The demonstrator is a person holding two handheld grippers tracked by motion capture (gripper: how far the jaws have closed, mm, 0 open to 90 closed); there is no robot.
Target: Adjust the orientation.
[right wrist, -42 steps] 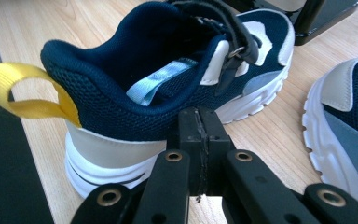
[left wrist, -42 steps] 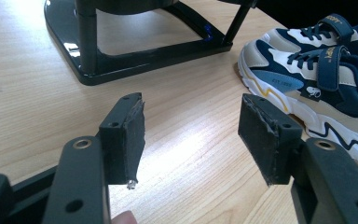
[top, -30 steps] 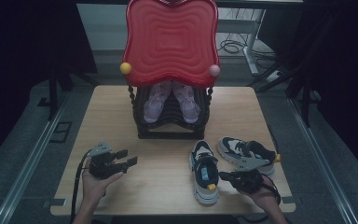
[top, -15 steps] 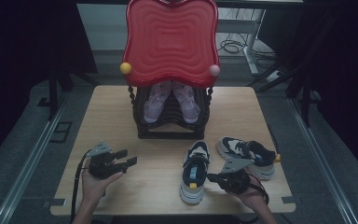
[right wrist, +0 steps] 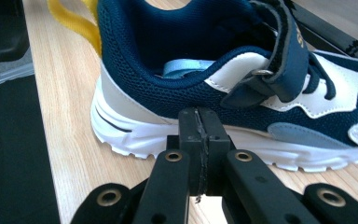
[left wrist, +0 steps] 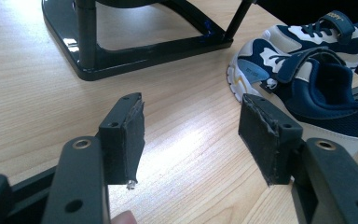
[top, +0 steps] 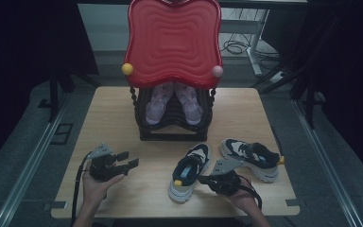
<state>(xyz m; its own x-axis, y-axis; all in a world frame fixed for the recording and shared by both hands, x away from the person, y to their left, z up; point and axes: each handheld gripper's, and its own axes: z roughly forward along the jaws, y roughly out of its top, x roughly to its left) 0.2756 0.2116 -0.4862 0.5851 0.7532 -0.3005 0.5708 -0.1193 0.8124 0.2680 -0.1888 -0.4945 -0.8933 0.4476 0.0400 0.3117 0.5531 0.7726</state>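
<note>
Nudging the near sneaker into line with a closed tool

Our right tool [right wrist: 199,140] has its jaws pressed together, tips against the navy-and-white mesh sneaker with the yellow heel loop [top: 188,171] on the light wooden surface [top: 113,113], probably shoving rather than gripping; our left tool [left wrist: 191,135] rests apart, empty. The black rack [top: 175,135] under the red wavy panel [top: 172,40] holds pink shoes [top: 175,101]
</note>
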